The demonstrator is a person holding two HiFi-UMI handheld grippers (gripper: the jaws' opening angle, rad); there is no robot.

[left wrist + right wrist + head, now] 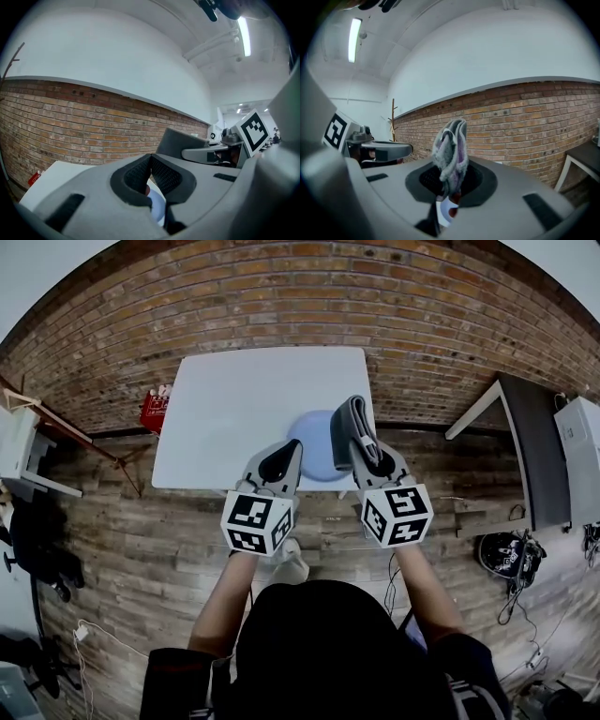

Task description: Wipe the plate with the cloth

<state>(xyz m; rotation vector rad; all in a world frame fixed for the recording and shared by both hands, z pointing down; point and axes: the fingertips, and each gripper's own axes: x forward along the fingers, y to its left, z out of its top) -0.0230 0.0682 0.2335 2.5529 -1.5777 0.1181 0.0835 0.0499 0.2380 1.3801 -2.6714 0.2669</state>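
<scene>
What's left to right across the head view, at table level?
Red plastic crate → left gripper → round blue plate → folded grey cloth, in the right gripper's jaws → dark grey desk.

Lab-like workroom: brick wall (300, 296), plank floor (141, 549), white table (244, 409), ceiling strip light (243, 35).

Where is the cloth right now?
The cloth is clamped upright in the right hand-held gripper. In the head view it sits right of centre, over the right side of the plate at the table's near edge.
</scene>
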